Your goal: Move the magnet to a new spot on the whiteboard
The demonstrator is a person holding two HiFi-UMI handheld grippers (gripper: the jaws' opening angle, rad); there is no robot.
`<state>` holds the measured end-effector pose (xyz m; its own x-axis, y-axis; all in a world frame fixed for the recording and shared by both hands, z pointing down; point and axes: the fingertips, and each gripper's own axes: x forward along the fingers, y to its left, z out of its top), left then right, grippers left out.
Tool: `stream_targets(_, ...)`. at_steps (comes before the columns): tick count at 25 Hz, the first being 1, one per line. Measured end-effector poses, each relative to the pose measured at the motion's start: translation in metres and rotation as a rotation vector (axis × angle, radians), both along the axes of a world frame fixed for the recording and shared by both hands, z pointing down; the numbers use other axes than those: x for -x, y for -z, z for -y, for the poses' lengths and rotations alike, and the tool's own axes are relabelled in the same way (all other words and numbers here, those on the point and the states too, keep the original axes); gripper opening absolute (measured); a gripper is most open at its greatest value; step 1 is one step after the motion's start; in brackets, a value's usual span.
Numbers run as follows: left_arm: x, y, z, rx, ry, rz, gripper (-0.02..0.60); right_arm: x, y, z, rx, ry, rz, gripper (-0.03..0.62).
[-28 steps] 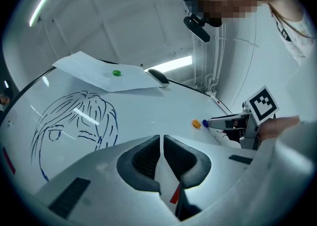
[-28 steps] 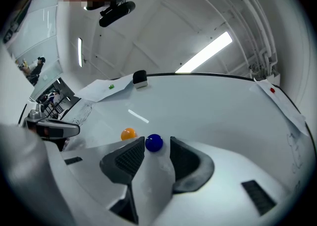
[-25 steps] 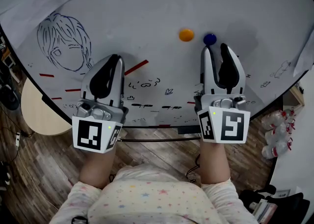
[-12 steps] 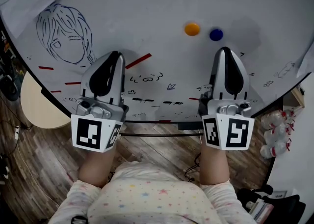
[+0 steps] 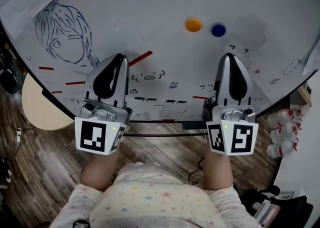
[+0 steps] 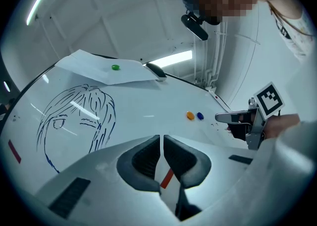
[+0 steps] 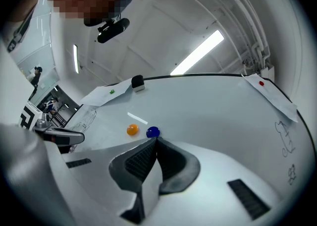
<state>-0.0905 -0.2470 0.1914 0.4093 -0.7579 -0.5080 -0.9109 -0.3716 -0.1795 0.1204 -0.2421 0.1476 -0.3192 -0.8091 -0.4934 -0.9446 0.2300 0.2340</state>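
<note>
Head view: whiteboard; blue magnet just beside orange magnet, upper right, bare board around them. Left hand-held gripper and right hand-held gripper sit near the board's lower edge.
Left gripper view: jaws together, empty, over a red stroke.
Right gripper view: jaws together, empty; blue magnet just past the tips.

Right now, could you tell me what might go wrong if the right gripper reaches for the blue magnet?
The orange magnet sits close beside the blue magnet, so it could get knocked. The right gripper is shut; unopened, it would likely just push the magnet.
</note>
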Motion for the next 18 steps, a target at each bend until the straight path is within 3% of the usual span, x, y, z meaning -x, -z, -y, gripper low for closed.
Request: stream_targets(18, -0.019, -0.06, -0.006, 0.115, -0.043, 0.019, 0.031, -0.009, -0.081, -0.009, 0.123, -0.028, 0.03, 0.0)
